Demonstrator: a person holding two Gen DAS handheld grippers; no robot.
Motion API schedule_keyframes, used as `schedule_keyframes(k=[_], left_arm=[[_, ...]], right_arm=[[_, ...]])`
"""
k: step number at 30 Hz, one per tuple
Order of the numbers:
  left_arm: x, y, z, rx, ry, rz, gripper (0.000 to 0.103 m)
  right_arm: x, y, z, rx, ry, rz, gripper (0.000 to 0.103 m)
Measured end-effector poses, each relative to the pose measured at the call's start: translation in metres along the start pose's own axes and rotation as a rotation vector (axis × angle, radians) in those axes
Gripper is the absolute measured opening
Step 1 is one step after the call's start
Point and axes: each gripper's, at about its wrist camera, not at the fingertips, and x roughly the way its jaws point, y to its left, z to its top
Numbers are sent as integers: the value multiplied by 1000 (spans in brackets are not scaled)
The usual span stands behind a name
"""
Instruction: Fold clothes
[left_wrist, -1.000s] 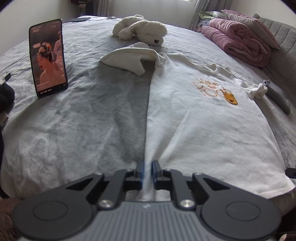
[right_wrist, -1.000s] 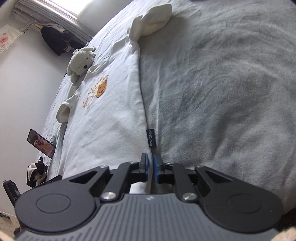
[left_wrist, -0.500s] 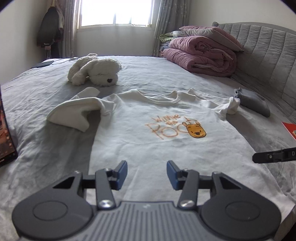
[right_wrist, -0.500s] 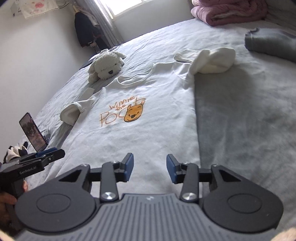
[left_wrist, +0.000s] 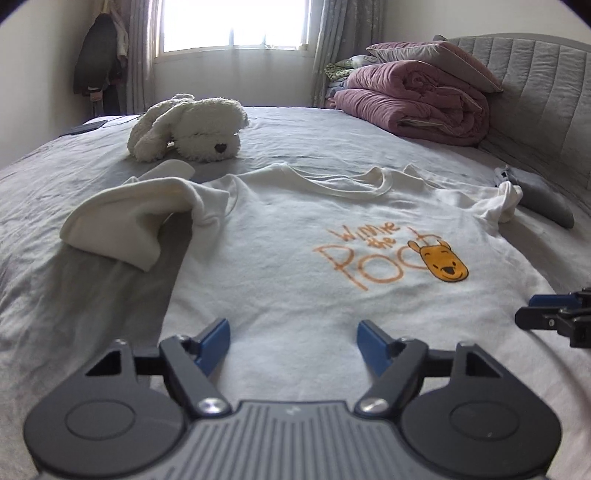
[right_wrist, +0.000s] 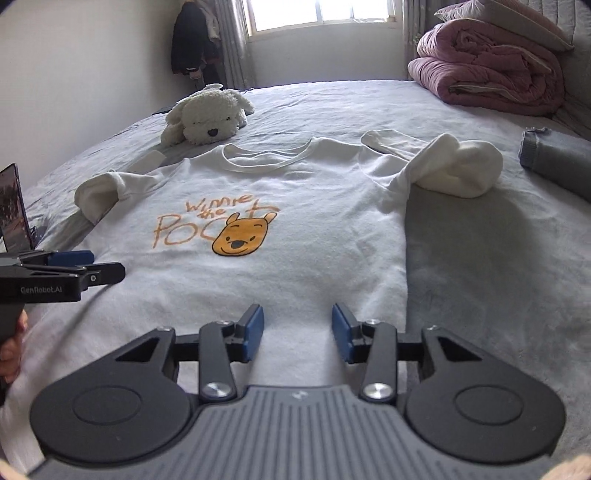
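T-shirt of white cotton with an orange bear print (left_wrist: 295, 258) lies flat, print up, mid-frame on the grey bed (right_wrist: 480, 266), since both tongs, left (left_wrist: 291, 345) and right (right_wrist: 297, 332), released its hem a second ago and now gape wide, so smoothing looks done and folding can follow.

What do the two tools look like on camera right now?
Both are alike. The left tool and right tool each have black linkage arms with silver screws, blue finger pads and a ribbed grey body with two round black housings. The left tool's side reads "GenRobot.AI" in white in the right wrist view.
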Motion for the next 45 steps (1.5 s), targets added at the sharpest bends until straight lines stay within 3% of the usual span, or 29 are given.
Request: schedule_keyframes(k=[11, 18, 21, 25, 29, 34, 40, 45], left_arm=[[-31, 10, -22, 35, 9, -16, 79], [-53, 2, -27, 39, 44, -3, 79], [-68, -13, -30, 47, 47, -86, 79], [-82, -44, -42, 148, 33, -164, 81], [-87, -56, -62, 268, 47, -168, 81], [-98, -27, -62, 216, 113, -193, 81], [-113, -13, -66, 232, 158, -188, 82], [-118, -12, -56, 245, 175, -159, 82]], right_arm=[[-31, -13, -24, 21, -8, 25, 44], [-53, 10, -29, 14, 1, 47, 48], [-62, 21, -31, 11, 5, 56, 49], [-65, 44, -41, -42, 34, 89, 52], [-67, 61, -55, -127, 56, 94, 54], [-82, 33, -60, -87, 102, 121, 54], [-99, 9, -66, -32, 135, 145, 53], [-106, 4, -53, -36, 128, 116, 56]])
